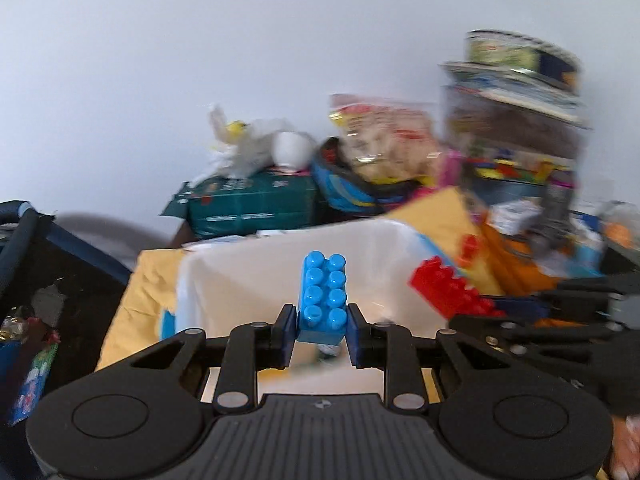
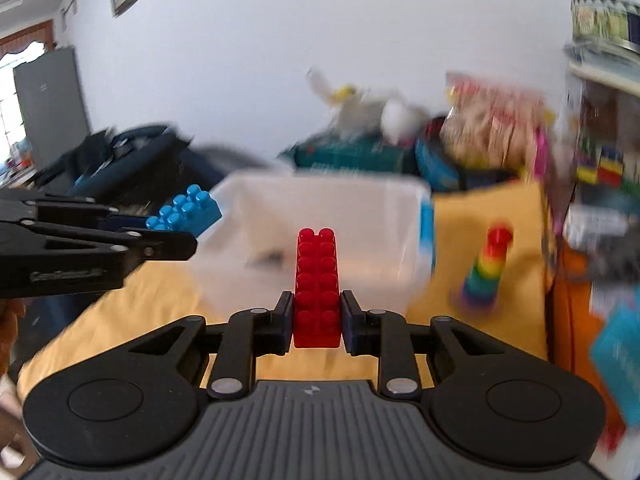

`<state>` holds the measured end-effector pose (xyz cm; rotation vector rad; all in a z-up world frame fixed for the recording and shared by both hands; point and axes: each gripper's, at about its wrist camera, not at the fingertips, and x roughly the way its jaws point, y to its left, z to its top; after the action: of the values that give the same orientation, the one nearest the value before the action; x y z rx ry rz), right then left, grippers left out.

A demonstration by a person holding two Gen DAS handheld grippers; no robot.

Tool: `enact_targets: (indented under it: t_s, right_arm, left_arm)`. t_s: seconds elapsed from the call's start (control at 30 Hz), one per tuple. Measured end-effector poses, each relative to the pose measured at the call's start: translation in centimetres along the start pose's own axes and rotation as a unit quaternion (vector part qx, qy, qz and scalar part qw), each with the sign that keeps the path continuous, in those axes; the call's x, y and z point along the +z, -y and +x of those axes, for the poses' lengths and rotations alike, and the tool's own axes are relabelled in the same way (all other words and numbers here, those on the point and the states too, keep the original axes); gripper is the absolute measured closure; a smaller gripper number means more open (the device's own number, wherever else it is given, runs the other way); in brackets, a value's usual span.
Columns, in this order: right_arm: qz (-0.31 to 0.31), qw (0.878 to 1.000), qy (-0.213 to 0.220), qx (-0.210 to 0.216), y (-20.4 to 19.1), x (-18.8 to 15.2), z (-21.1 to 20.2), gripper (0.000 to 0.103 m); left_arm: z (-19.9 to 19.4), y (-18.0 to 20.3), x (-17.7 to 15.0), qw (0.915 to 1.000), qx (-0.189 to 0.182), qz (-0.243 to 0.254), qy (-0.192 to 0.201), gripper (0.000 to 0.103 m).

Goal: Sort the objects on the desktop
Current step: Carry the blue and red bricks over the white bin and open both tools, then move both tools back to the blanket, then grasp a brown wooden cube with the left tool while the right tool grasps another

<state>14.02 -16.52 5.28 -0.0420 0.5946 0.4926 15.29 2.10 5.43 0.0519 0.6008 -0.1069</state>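
Observation:
My left gripper [image 1: 322, 330] is shut on a blue building brick [image 1: 323, 298], studs up, held in the air over a translucent white bin [image 1: 248, 276]. My right gripper [image 2: 316, 322] is shut on a longer red brick [image 2: 317, 288], held in front of the same bin [image 2: 360, 216]. In the left wrist view the red brick [image 1: 444, 284] shows at the right with the right gripper's black fingers [image 1: 532, 320] behind it. In the right wrist view the blue brick [image 2: 185, 211] and the left gripper's fingers [image 2: 160, 246] show at the left. Both views are blurred.
A yellow cloth [image 2: 480, 240] covers the table. A rainbow ring stacker [image 2: 486, 270] stands right of the bin. Behind it are a green box [image 1: 248, 204], a snack bag [image 1: 384, 140], white bags [image 1: 248, 140] and stacked boxes [image 1: 516, 120]. A dark bag [image 2: 132, 156] lies at the left.

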Motion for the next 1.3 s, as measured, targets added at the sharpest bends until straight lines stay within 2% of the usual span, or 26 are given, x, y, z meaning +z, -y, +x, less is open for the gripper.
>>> enact_targets:
  t_s: [0.07,0.1,0.13,0.17,0.23,0.33,0.4,0.47,0.57,0.63,0.73,0.8,0.87,0.97,1.07,1.13,1.17,1.2,1.27,1.3]
  right_arm:
    - [0.003,1.000,0.004,-0.018,-0.1,1.1,2.0,0.074]
    - [0.000,1.000,0.010,-0.026,0.0,1.2,2.6,0.068]
    - [-0.013,0.999,0.011,-0.036,-0.2,1.1,3.5,0.048]
    - [-0.019,0.999,0.003,-0.043,-0.1,0.6,4.0,0.043]
    - [0.006,1.000,-0.003,-0.025,1.1,-1.1,3.4,0.052]
    - [0.012,1.000,0.022,-0.016,1.5,-4.2,-0.3,0.052]
    - [0.009,1.000,0.007,-0.017,1.4,-6.4,-2.4,0.049]
    - [0.007,0.999,-0.036,-0.004,1.2,-9.0,-3.4,0.051]
    - [-0.011,0.994,-0.109,0.011,-0.4,-13.1,-3.7,0.051]
    - [-0.003,0.988,-0.149,0.028,-1.2,-15.3,-3.3,0.054]
    - [0.025,0.979,-0.201,0.041,-2.4,-17.6,-2.3,0.056]
    - [-0.006,0.979,-0.200,0.038,-3.8,-18.1,-2.2,0.054]
    - [-0.045,0.982,-0.183,0.035,-5.1,-17.7,-2.3,0.055]
    - [-0.057,0.985,-0.157,0.041,-5.3,-16.3,-1.7,0.056]
    - [-0.076,0.988,-0.128,0.033,-5.7,-15.0,0.0,0.055]
    - [-0.099,0.988,-0.117,0.020,-6.1,-14.1,2.1,0.045]
    - [-0.106,0.987,-0.121,0.019,-6.2,-13.9,3.3,0.044]
    - [-0.104,0.985,-0.132,0.030,-6.2,-13.9,4.3,0.044]
    - [-0.079,0.984,-0.149,0.064,-5.7,-13.9,5.9,0.060]
    - [-0.071,0.984,-0.151,0.067,-5.5,-13.9,6.1,0.060]
  left_arm:
    - [2.6,-0.4,0.3,0.9995,0.010,-0.005,-0.028,0.069]
    - [3.1,-0.5,0.0,0.9990,0.011,-0.008,-0.043,0.063]
    - [3.1,-0.4,-0.3,0.9987,0.010,-0.008,-0.049,0.058]
    - [2.5,-0.2,-1.0,0.9988,0.003,0.000,-0.049,0.052]
    - [0.1,0.3,-3.0,0.9991,-0.014,0.013,-0.038,0.051]
    - [-5.1,0.1,-6.9,0.9995,-0.027,0.008,-0.015,0.035]
    - [-8.4,-0.9,-10.3,0.9992,-0.037,0.011,-0.010,0.029]
    - [-9.9,-1.9,-12.7,0.9981,-0.047,0.004,-0.039,0.029]
    - [-11.8,-3.1,-16.8,0.9919,-0.055,-0.058,-0.099,0.029]
    - [-12.6,-3.6,-18.5,0.9881,-0.059,-0.084,-0.115,0.029]
    - [-12.9,-3.7,-19.9,0.9854,-0.059,-0.088,-0.133,0.029]
    - [-12.3,-3.6,-20.5,0.9827,-0.057,-0.094,-0.149,0.029]
    - [-12.1,-3.1,-21.0,0.9798,-0.076,-0.095,-0.159,0.030]
    - [-12.8,-1.5,-21.7,0.9818,-0.088,-0.053,-0.160,0.030]
    - [-12.8,-0.4,-22.3,0.9824,-0.083,-0.021,-0.166,0.030]
    - [-12.6,0.0,-22.3,0.9823,-0.087,-0.011,-0.166,0.030]
    - [-12.3,0.2,-22.3,0.9822,-0.089,-0.003,-0.165,0.031]
    - [-12.0,0.5,-22.4,0.9820,-0.088,0.002,-0.167,0.035]
    - [-11.3,1.1,-22.6,0.9801,-0.091,0.014,-0.176,0.040]
    - [-10.9,1.5,-22.8,0.9791,-0.092,0.022,-0.180,0.043]
